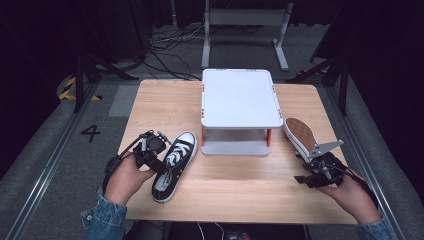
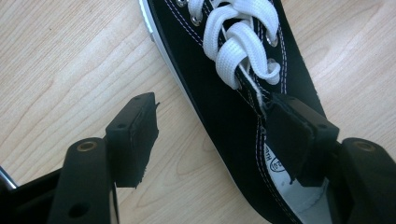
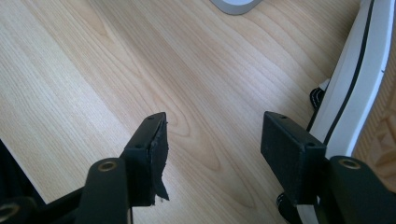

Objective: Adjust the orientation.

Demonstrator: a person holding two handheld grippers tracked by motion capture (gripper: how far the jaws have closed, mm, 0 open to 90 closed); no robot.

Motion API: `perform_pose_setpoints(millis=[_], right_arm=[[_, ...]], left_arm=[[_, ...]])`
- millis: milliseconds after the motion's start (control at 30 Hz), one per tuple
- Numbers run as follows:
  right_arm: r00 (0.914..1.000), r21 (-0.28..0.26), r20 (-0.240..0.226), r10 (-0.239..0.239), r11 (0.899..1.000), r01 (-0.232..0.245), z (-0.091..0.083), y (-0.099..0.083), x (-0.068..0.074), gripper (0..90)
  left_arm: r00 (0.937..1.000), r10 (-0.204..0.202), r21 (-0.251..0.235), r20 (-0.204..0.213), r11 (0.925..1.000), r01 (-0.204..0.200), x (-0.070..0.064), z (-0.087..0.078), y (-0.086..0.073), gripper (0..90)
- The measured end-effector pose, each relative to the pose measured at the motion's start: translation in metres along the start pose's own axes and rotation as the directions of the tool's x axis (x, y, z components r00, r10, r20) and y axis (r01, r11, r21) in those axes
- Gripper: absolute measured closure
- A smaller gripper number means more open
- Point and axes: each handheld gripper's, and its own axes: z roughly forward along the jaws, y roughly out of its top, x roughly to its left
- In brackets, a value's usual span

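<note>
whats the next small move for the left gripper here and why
Probably close the left gripper on the black sneaker. Its jaws stand open, one over the shoe's tongue near the collar, the other outside above the table, so the shoe's side wall sits between them. The shoe stands upright on its sole, unheld, so a grip comes before any lift.

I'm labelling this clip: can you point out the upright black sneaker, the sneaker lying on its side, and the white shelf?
Upright black sneaker (image 1: 172, 167): high view, on its laces.
Sneaker lying on its side (image 1: 300, 132): high view, on its brown sole.
White shelf (image 1: 239, 97): high view, on its top surface.
</note>
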Motion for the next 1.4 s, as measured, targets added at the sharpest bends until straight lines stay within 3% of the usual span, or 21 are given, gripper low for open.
perform_pose_setpoints(millis=[200, 300, 500, 633, 700, 767, 800, 1000, 1067, 1200, 1233, 1267, 1333, 1400], right_arm=[[1.0, 0.003, 0.003, 0.001, 1.0, -0.001, -0.001, -0.002, 0.001, 41.8], [1.0, 0.01, 0.0, 0.001, 1.0, -0.001, 0.0, -0.003, 0.001, 41.4], [1.0, 0.013, -0.004, -0.001, 1.0, 0.001, 0.001, -0.003, 0.002, 40.9], [1.0, 0.015, -0.001, 0.006, 1.0, -0.006, 0.001, -0.006, 0.002, 40.9], [0.9999, 0.018, 0.004, 0.013, 1.0, -0.013, 0.0, -0.008, 0.002, 40.9], [0.9998, 0.017, 0.005, 0.017, 1.0, -0.017, -0.001, -0.011, 0.002, 40.9], [0.9998, 0.018, 0.003, 0.019, 1.0, -0.019, -0.001, -0.012, 0.002, 40.8], [0.9993, 0.023, 0.01, 0.035, 0.999, -0.035, -0.002, -0.018, 0.002, 40.7], [0.9994, 0.023, 0.009, 0.035, 0.999, -0.035, -0.003, -0.018, 0.002, 40.7], [0.9993, 0.028, 0.007, 0.036, 0.999, -0.036, 0.0, -0.017, 0.002, 40.7], [0.9993, 0.03, 0.003, 0.037, 0.999, -0.037, 0.001, -0.017, 0.003, 40.6], [0.9993, 0.035, -0.002, 0.038, 0.999, -0.038, 0.002, -0.016, 0.003, 40.6], [0.9994, 0.036, -0.005, 0.034, 0.999, -0.034, 0.004, -0.016, 0.003, 40.5], [0.9993, 0.04, -0.007, 0.035, 0.999, -0.035, 0.005, -0.015, 0.004, 40.4]], left_arm=[[0.9993, -0.012, 0.04, 0.036, 0.9991, 0.011, 0.004, 0.0, -0.004, 38.5], [0.9989, -0.009, 0.035, 0.046, 0.9994, 0.007, 0.003, 0.003, -0.002, 36.9], [0.9998, 0.014, 0.038, -0.011, 0.9992, -0.013, -0.004, 0.017, 0.01, 31.4], [0.9994, 0.027, 0.007, -0.023, 0.9996, -0.026, 0.0, 0.025, 0.016, 30.9], [0.999, 0.044, -0.022, -0.006, 0.9988, -0.044, 0.003, 0.026, 0.018, 29.1], [0.9996, 0.016, -0.069, 0.022, 0.9975, -0.014, 0.009, 0.021, 0.02, 41.2], [0.9995, 0.008, -0.073, 0.032, 0.9973, -0.006, 0.011, 0.02, 0.022, 41.9], [0.996, 0.042, -0.115, 0.079, 0.9928, -0.033, 0.013, 0.02, 0.03, 49.3], [0.9933, 0.071, -0.125, 0.091, 0.9904, -0.059, 0.012, 0.021, 0.032, 49.3], [0.9804, 0.143, -0.162, 0.136, 0.9794, -0.12, 0.012, 0.03, 0.036, 49.4], [0.9738, 0.161, -0.162, 0.161, 0.9775, -0.135, 0.013, 0.031, 0.037, 53.7], [0.9715, 0.16, -0.16, 0.175, 0.9782, -0.132, 0.014, 0.031, 0.038, 58.8], [0.975, 0.141, -0.152, 0.172, 0.9816, -0.115, 0.014, 0.029, 0.039, 67.5], [0.9768, 0.144, -0.135, 0.159, 0.9831, -0.123, 0.013, 0.026, 0.04, 72.0]])
